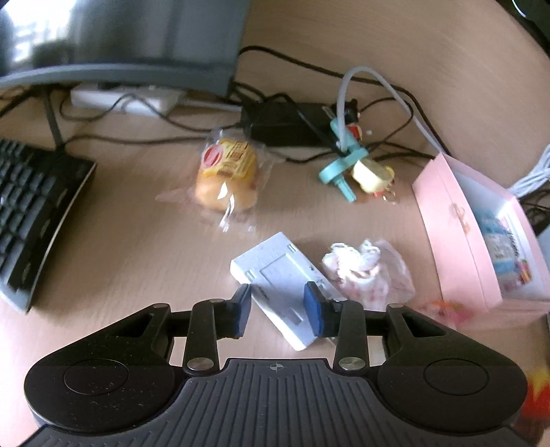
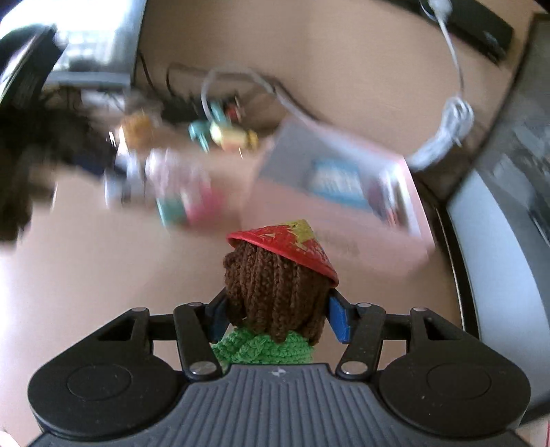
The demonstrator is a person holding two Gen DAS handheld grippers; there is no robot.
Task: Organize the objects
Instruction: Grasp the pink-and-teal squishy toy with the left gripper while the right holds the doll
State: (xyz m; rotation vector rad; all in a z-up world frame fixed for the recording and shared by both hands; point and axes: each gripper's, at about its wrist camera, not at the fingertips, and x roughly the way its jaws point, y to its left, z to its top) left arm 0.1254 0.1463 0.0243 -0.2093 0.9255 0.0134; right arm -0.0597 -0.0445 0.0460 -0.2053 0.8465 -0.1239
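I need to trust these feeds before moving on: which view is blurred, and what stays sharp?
Right wrist view: background heavily motion-smeared, pink box barely readable; only the crocheted doll in the right gripper is sharp. Left wrist view: mild blur, white flat device and wrapped bun legible; glare on the monitor; fisheye bends the desk edges.

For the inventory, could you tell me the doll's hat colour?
Red with yellow-gold patches on the doll's hat; right wrist view shows it best.

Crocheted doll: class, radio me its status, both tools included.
Right tool shut on crocheted doll. Left tool open astride white battery pack. Pink box ahead; nothing blocking.
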